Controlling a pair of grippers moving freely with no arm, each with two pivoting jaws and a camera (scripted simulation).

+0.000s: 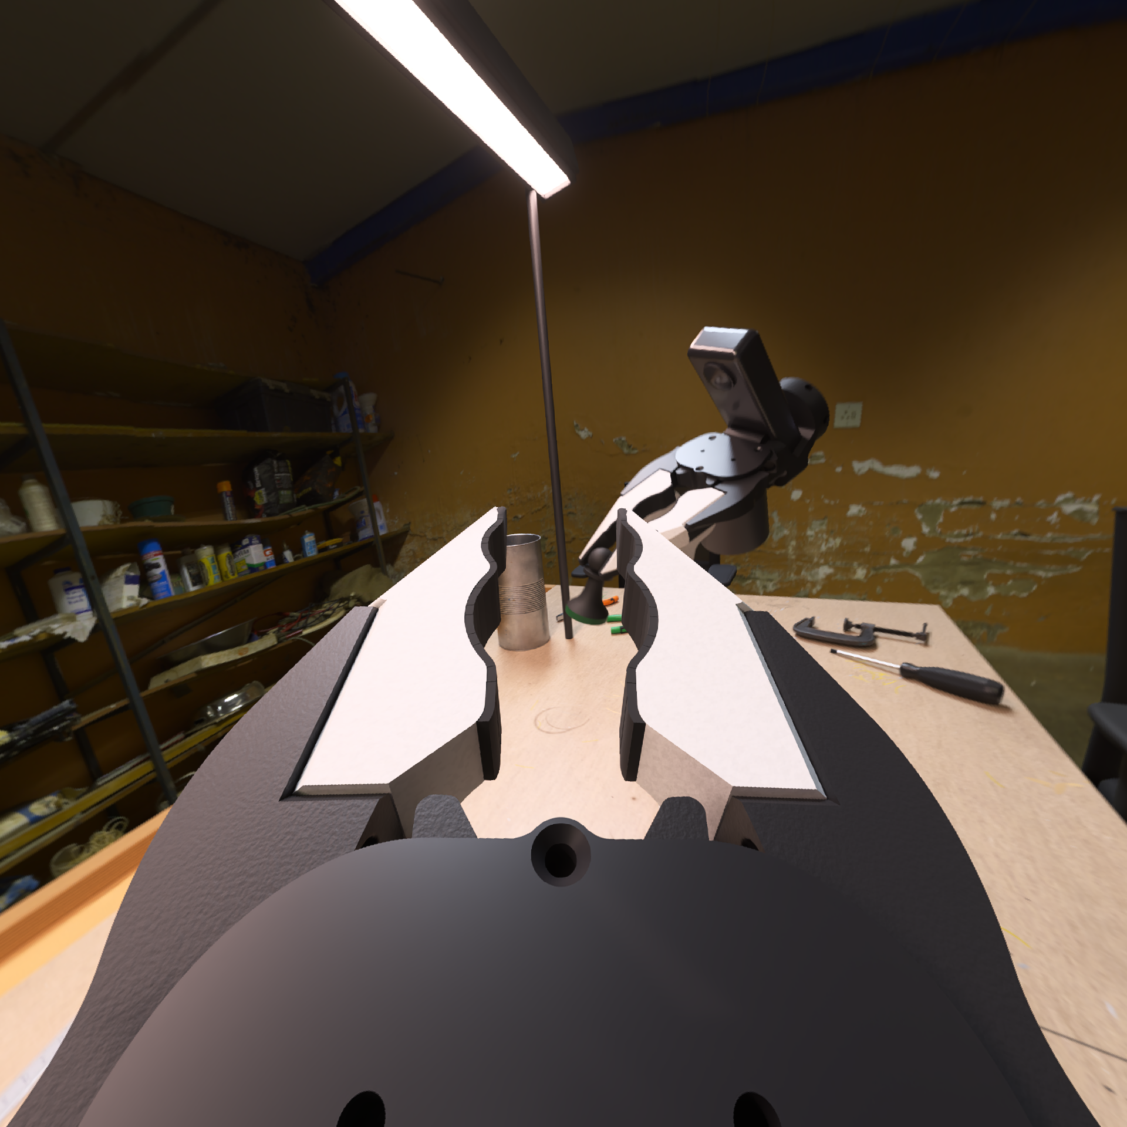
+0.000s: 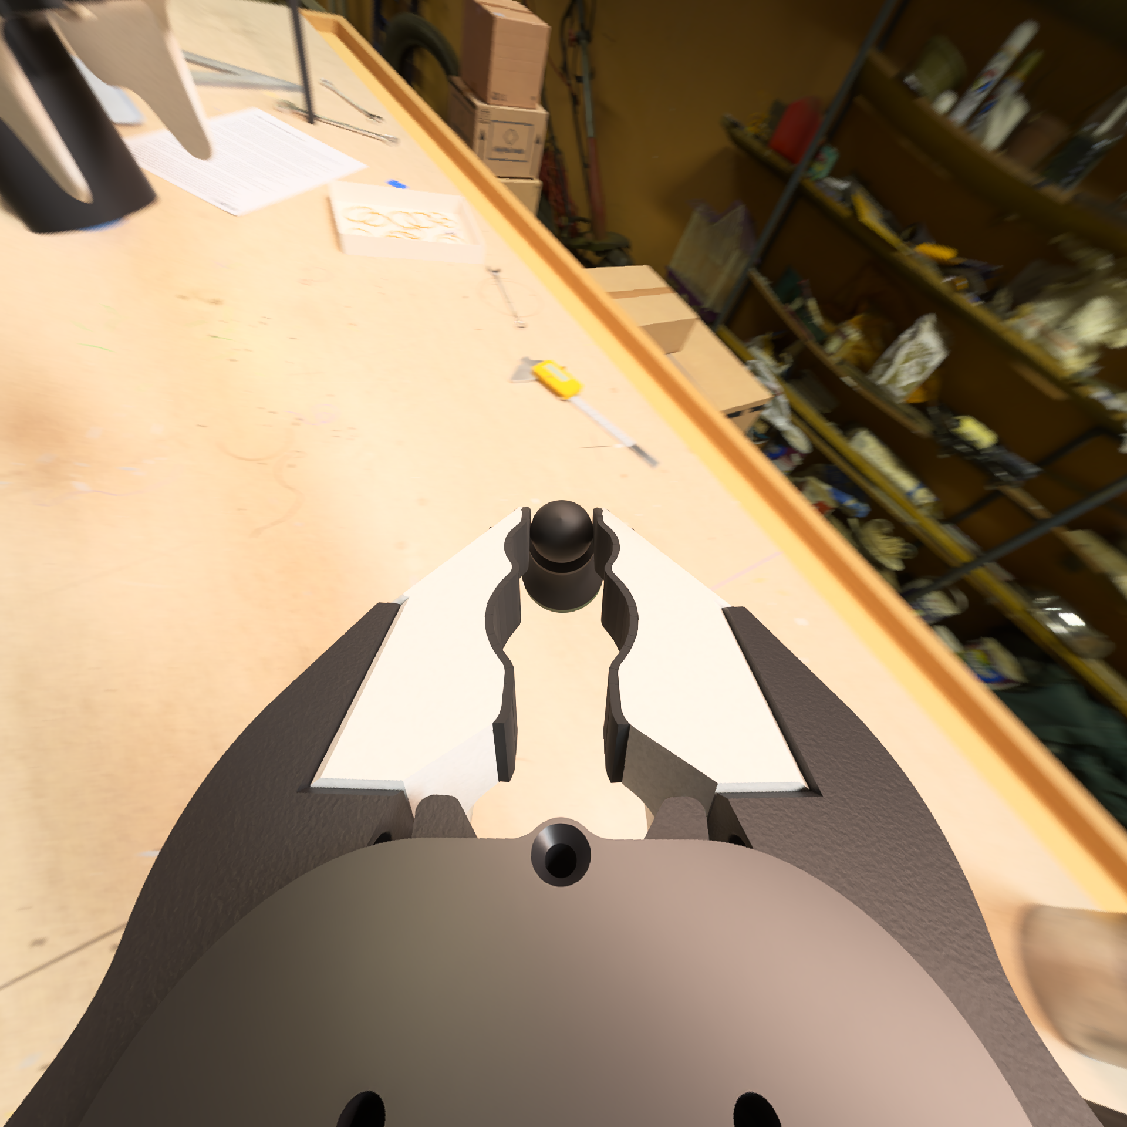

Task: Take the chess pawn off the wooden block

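Right wrist view has the right gripper at frame centre, its fingertips closed snugly on the black chess pawn at head and collar, the bare workbench beneath and no wooden block in sight, so I judge the lift done and the next move a gentle set-down upright. Open bench spreads to the left, the orange bench edge runs diagonally on the right, and the left gripper waits empty, jaws apart, beside a metal can.
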